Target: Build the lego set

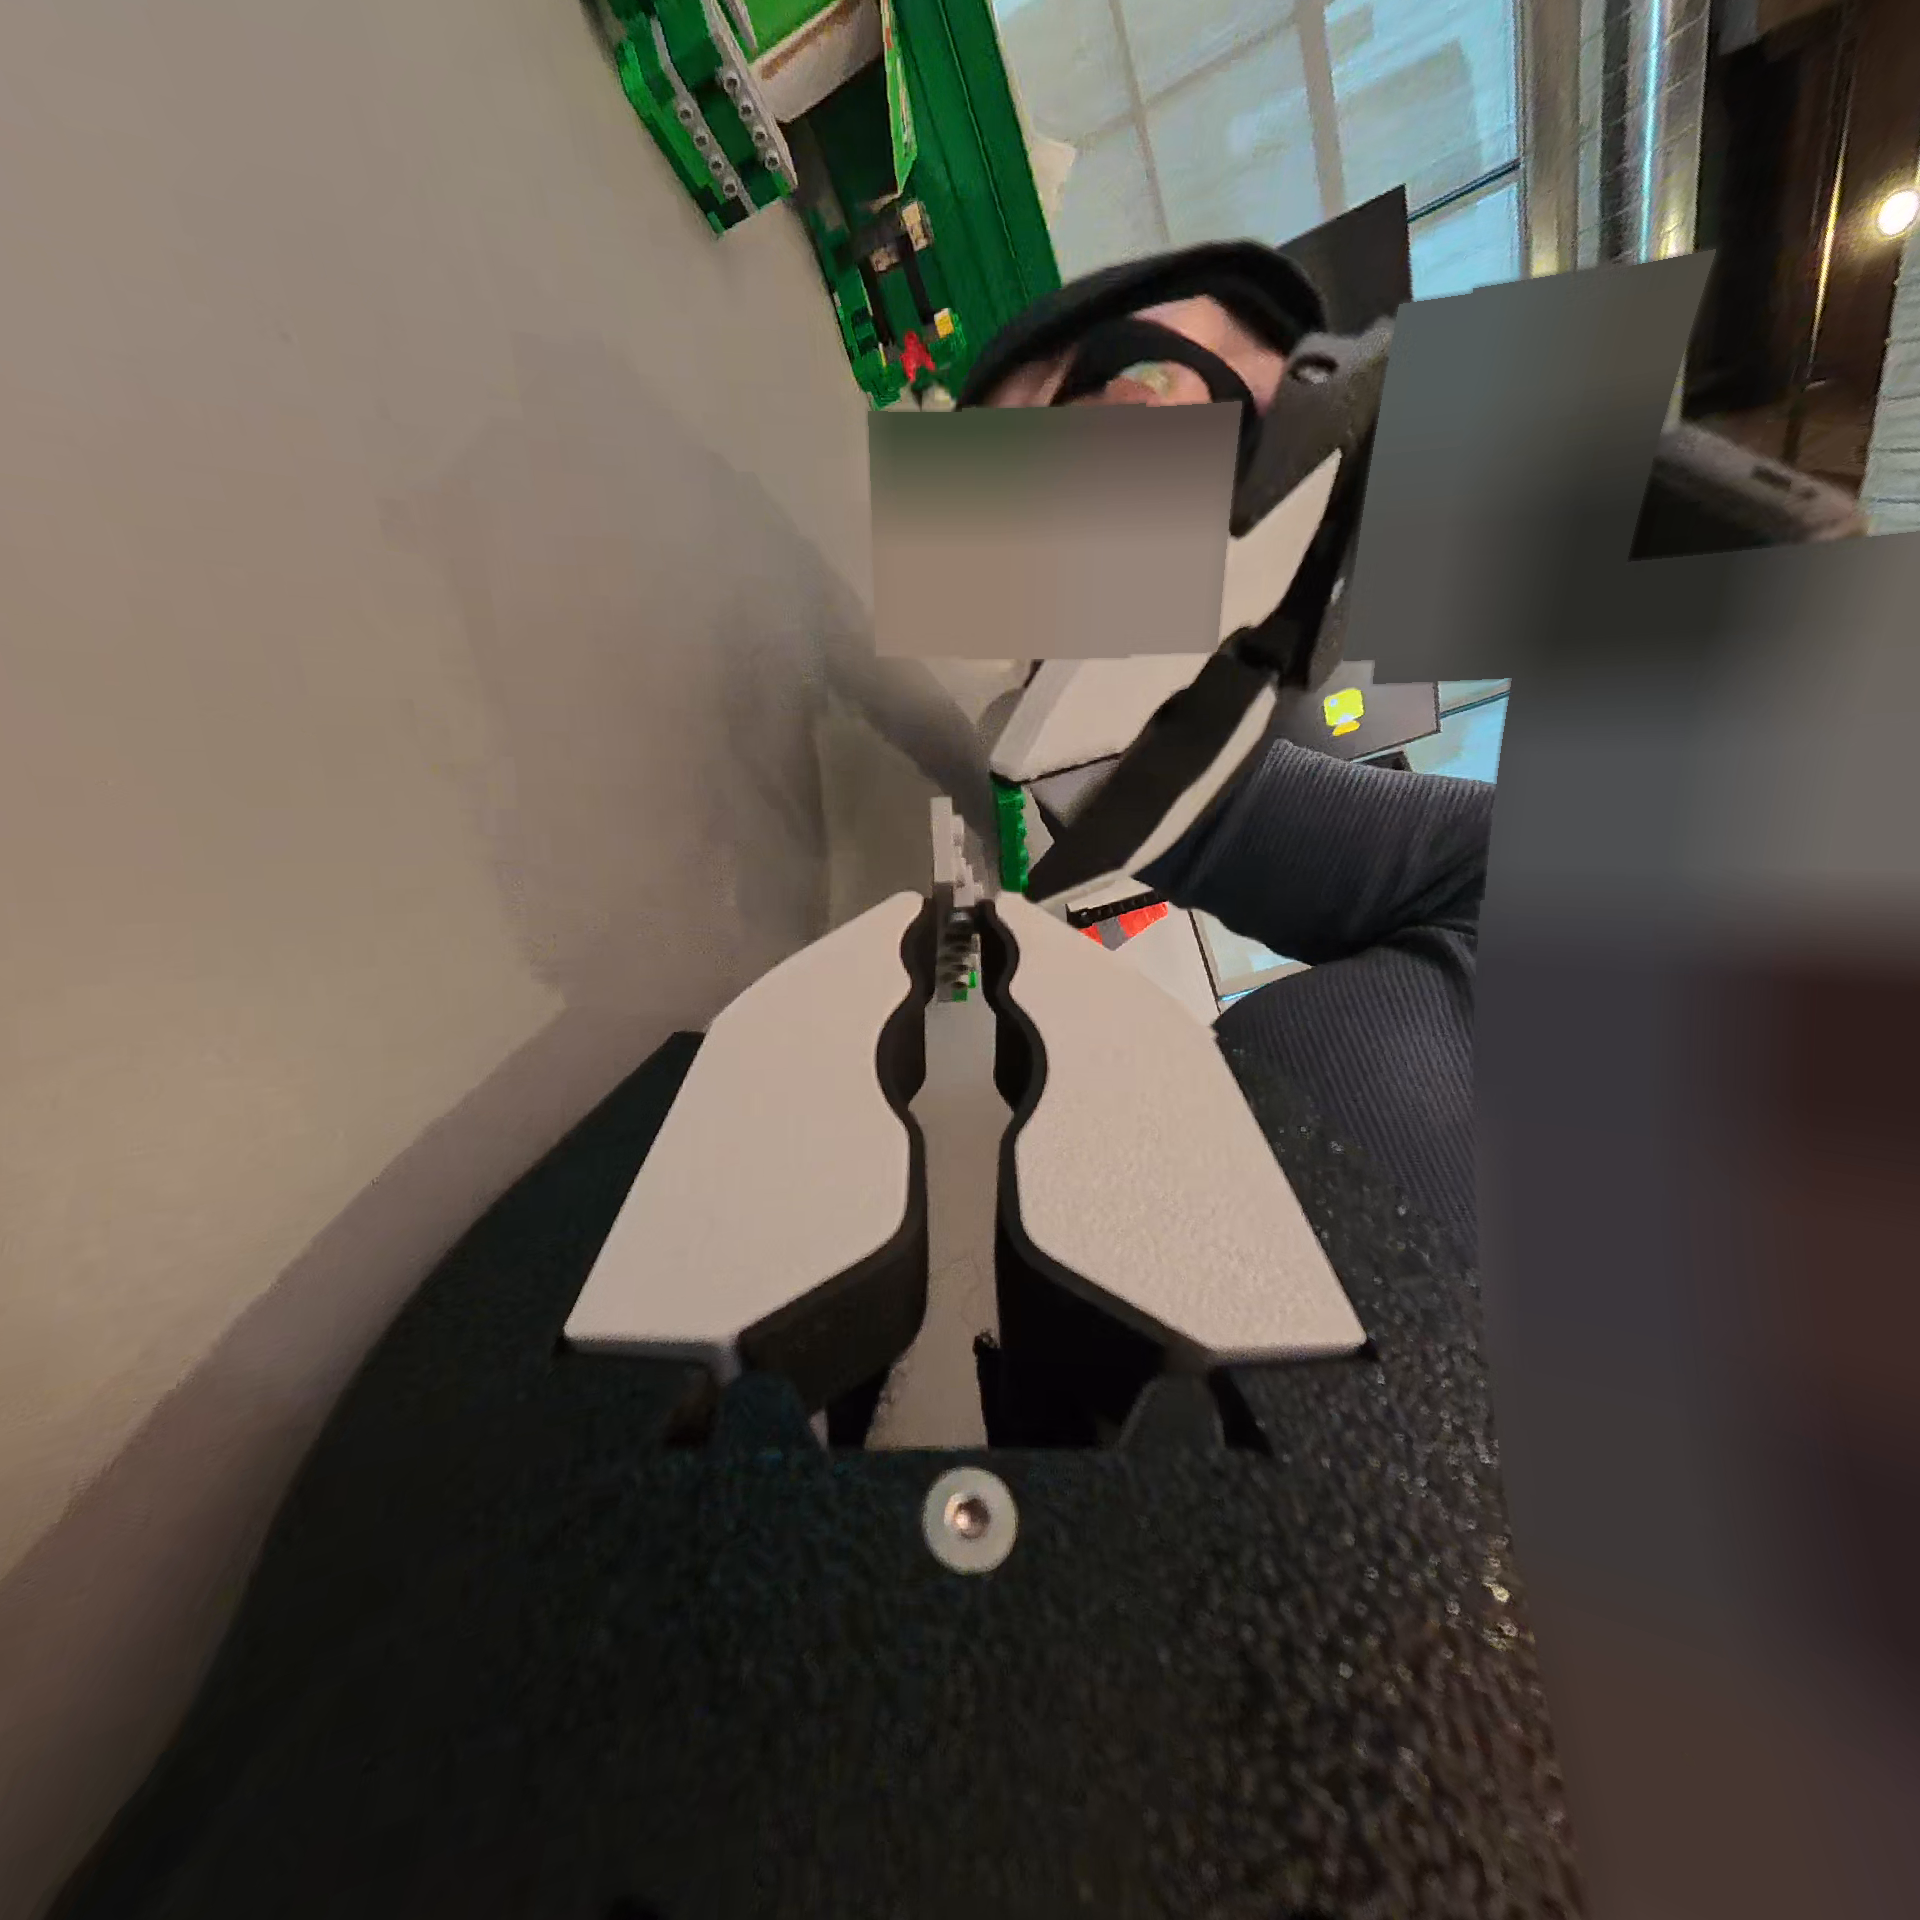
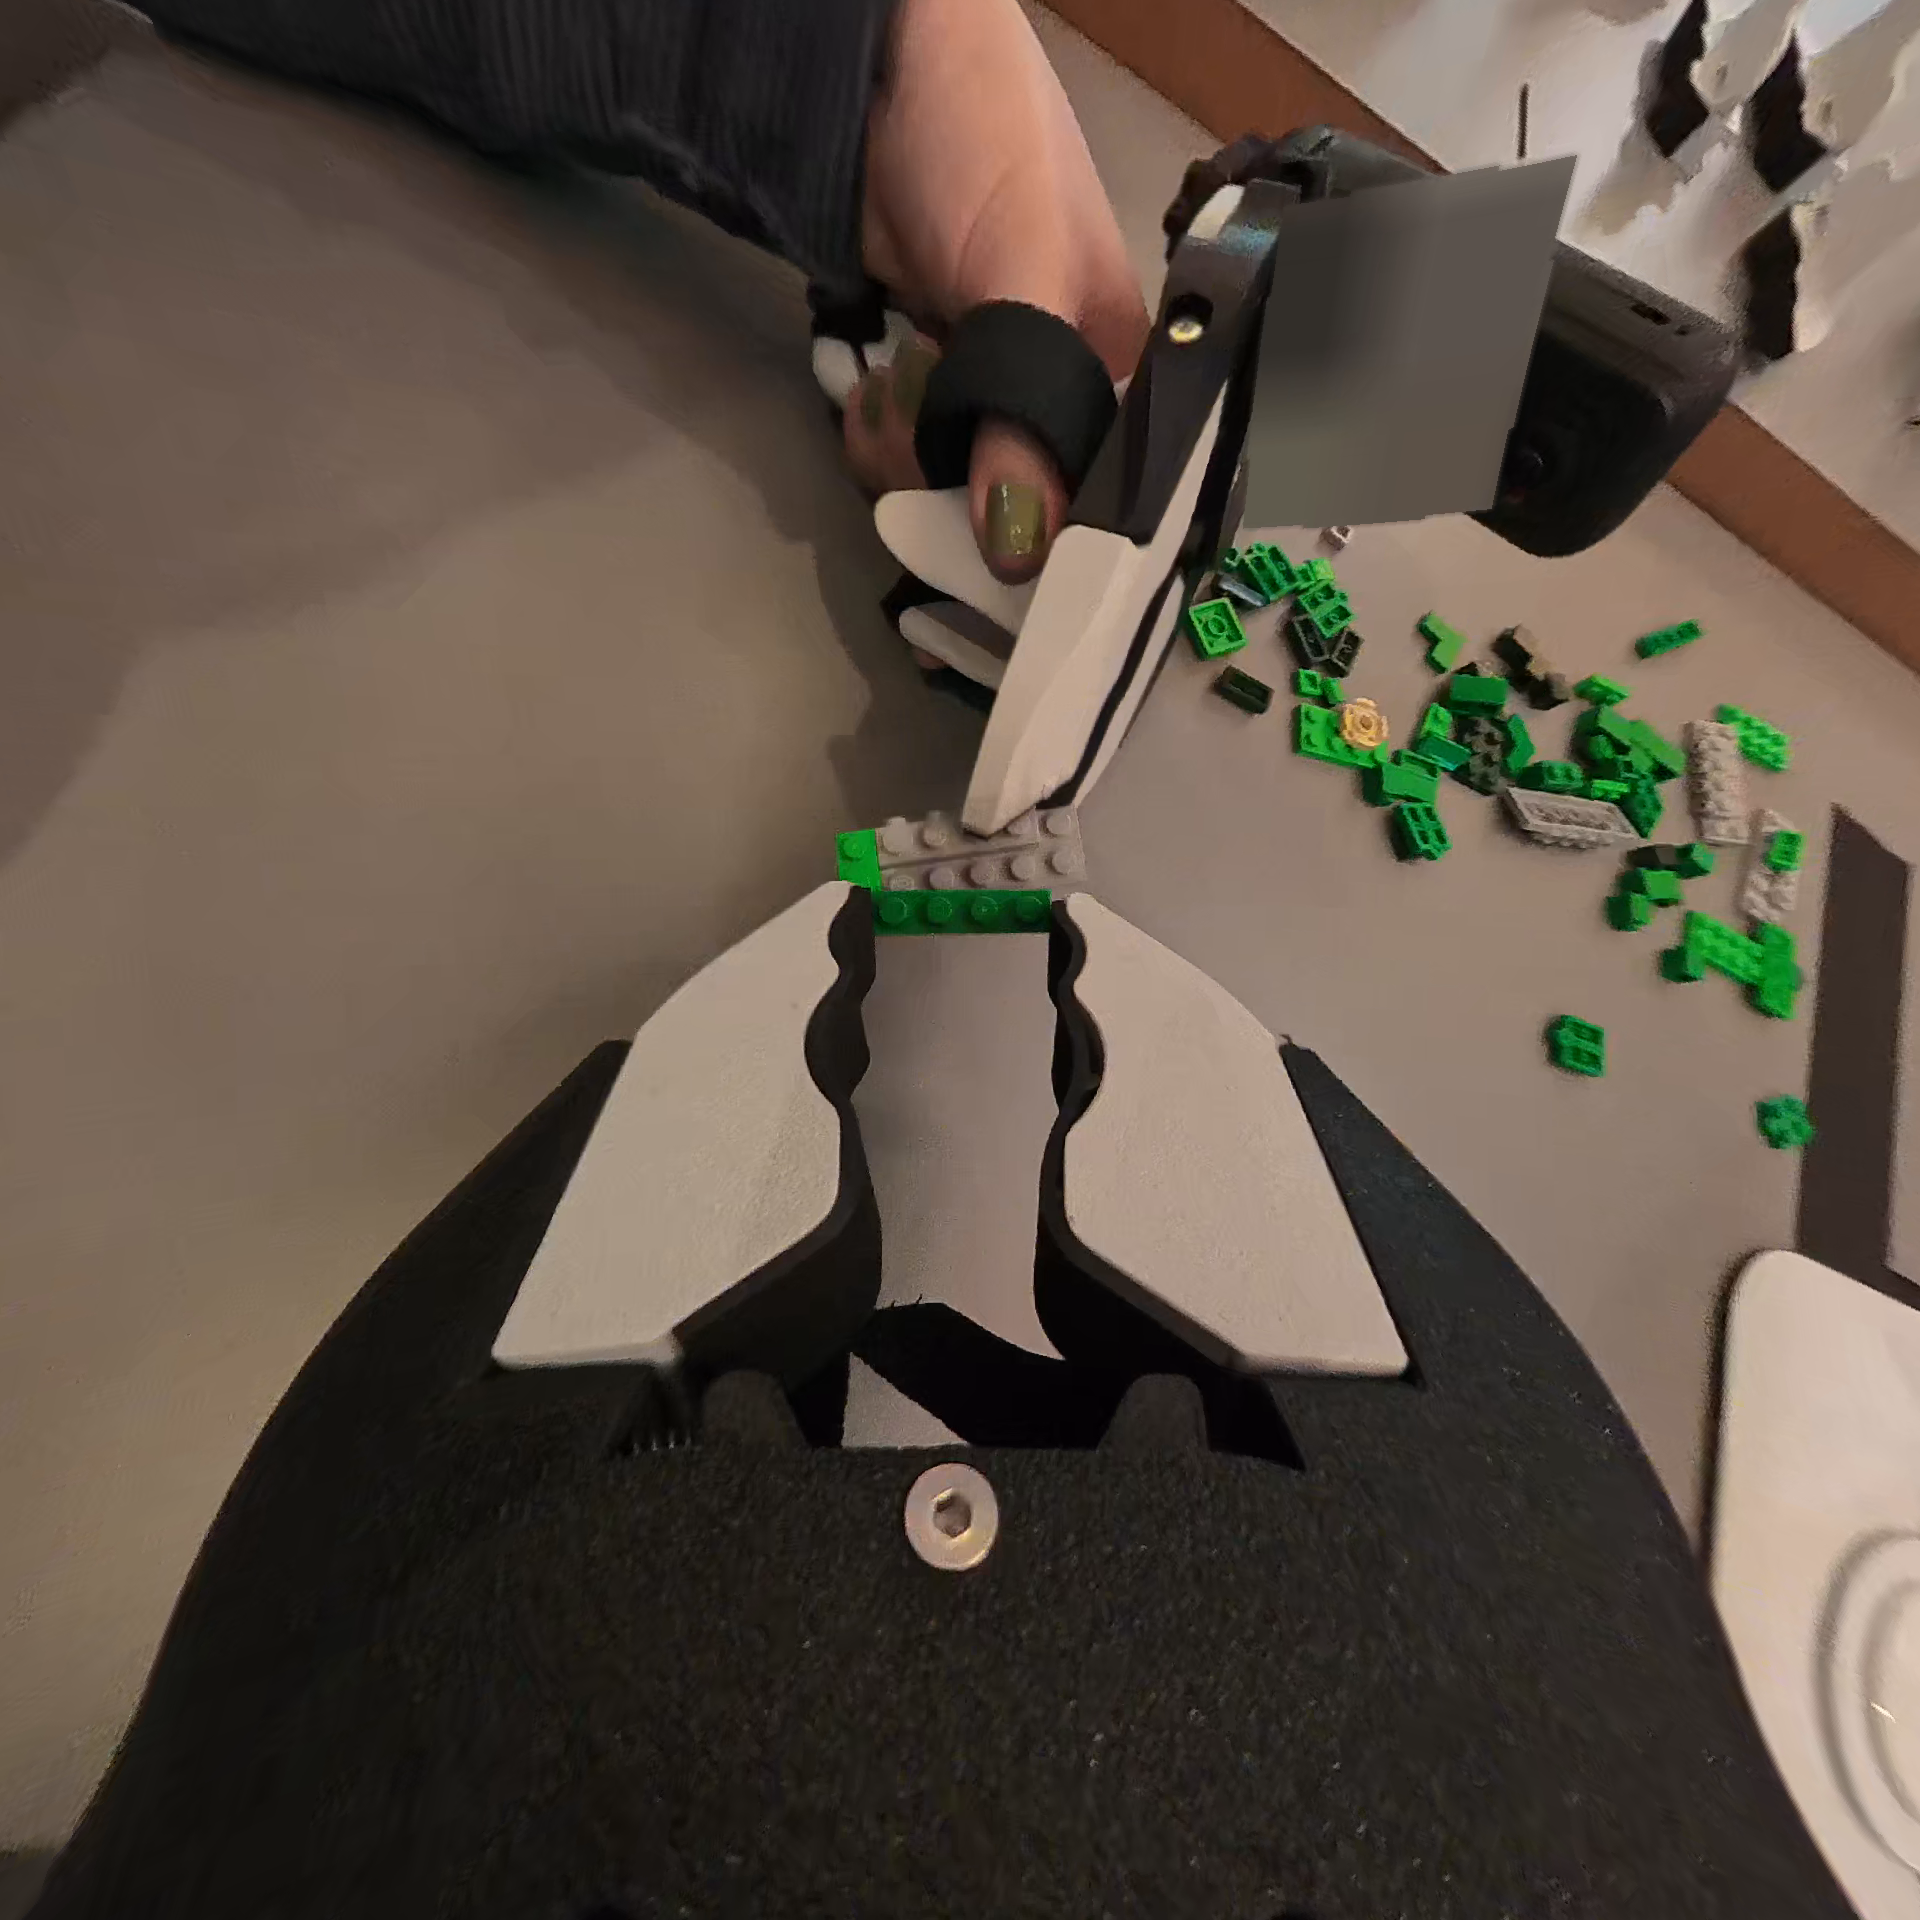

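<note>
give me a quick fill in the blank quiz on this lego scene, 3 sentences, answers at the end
1. The right gripper is shut on the small assembly by its ____ plate.
2. The left gripper touches the assembly's ____ studded top.
3. The loose bricks on the table are mostly ____.

Missing words: green; grey; green

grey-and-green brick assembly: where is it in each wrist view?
Left wrist view: grey-and-green brick assembly at centre, edge-on, pinched at the left gripper tips.
Right wrist view: assembly at centre, studs visible, between the right gripper tips.
Shared landmark: the left gripper.
</note>
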`<state>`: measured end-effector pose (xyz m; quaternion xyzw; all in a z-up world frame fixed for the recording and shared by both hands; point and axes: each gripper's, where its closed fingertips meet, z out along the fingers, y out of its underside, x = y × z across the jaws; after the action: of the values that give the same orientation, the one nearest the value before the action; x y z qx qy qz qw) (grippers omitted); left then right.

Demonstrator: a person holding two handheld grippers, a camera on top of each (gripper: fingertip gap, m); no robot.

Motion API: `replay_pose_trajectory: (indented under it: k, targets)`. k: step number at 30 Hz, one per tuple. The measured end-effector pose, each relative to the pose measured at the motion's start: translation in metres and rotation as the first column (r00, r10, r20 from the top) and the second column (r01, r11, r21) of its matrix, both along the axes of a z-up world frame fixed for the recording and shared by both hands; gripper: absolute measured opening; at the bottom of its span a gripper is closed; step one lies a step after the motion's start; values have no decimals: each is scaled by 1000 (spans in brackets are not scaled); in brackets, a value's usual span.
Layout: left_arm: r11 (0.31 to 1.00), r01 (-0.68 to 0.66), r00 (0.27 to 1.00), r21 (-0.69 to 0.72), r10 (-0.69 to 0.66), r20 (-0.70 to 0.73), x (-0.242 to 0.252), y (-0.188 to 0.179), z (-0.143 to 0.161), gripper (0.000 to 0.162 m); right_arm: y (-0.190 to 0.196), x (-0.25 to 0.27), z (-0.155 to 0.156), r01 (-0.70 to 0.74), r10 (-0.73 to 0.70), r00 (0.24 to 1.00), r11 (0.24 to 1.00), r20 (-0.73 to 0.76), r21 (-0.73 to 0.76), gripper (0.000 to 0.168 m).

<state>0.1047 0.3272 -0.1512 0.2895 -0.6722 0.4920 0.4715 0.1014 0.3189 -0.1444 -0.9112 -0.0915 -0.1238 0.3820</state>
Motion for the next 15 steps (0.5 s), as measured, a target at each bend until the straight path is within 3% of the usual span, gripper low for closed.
replay_pose_trajectory:
  k: [15]
  targets:
    - [998, 23, 1000, -54, -24, -17, -6, -3, 8, 7, 6, -6, 1, -15, 30, 994, 990, 108, -139, 32]
